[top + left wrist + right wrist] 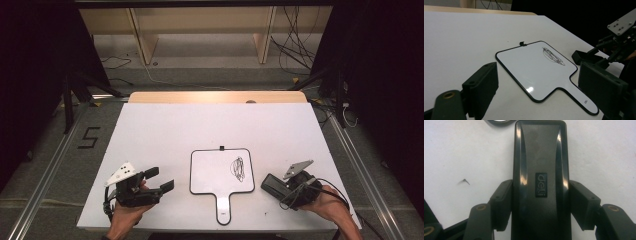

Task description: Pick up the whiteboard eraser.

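A small handled whiteboard (220, 172) (534, 67) lies flat near the table's front edge, with a black scribble (238, 168) (552, 56) on its right part. My right gripper (280, 187) (541, 205) sits just right of the board, shut on a black eraser (272, 185) (541, 177) that rests on the table. The eraser's long black body runs between both jaws. My left gripper (162, 180) (544, 85) hovers left of the board, open, with nothing between its jaws.
The white table (175, 130) has a wooden strip (215, 97) along its far edge. Beyond it stand wooden shelf legs (145, 42) and loose cables (295, 45) on the floor. A small clip (221, 148) (523, 44) sits on the board's top edge.
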The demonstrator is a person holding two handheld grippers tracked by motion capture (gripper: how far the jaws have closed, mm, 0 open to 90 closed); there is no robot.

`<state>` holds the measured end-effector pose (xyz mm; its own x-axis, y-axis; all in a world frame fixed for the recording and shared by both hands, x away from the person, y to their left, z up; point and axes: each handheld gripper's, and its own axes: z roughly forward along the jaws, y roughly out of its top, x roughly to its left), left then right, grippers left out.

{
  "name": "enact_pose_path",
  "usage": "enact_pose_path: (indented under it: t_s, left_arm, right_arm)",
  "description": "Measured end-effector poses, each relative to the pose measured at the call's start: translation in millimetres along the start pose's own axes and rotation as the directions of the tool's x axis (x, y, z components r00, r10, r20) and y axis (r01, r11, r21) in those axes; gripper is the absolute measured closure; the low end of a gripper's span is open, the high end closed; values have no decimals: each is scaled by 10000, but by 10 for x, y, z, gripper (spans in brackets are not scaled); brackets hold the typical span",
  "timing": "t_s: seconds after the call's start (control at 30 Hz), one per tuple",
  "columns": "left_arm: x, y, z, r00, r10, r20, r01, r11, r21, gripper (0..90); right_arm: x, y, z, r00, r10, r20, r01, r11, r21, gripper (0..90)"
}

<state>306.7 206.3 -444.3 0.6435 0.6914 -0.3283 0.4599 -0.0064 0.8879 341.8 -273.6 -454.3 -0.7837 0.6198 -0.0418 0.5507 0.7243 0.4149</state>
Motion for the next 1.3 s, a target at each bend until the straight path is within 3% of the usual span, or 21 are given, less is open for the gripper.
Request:
enact_pose_path:
  t_s: [0.3,0.47,0.77,1.03,1.3]
  left_arm:
    - [2,2,-4,10000,-18,7,18,10000,-14,158]
    - [5,2,-6,10000,-30,4,30,10000,-31,159]
    - [7,2,-8,10000,-81,2,81,9999,-86,159]
    - [13,4,-12,9999,-126,-12,126,9998,-125,159]
    - [15,4,-12,9999,-139,-9,138,9998,-128,160]
  right_arm:
    - [58,29,-14,9981,-483,372,478,9988,145,415]
    - [71,44,-73,9988,-417,267,425,9986,-306,416]
    - [50,102,-108,9996,133,269,-106,9951,-984,416]
    - [17,266,-55,9961,808,345,-741,9834,-1655,416]
    - [39,412,14,9965,809,197,-764,9824,-1702,416]
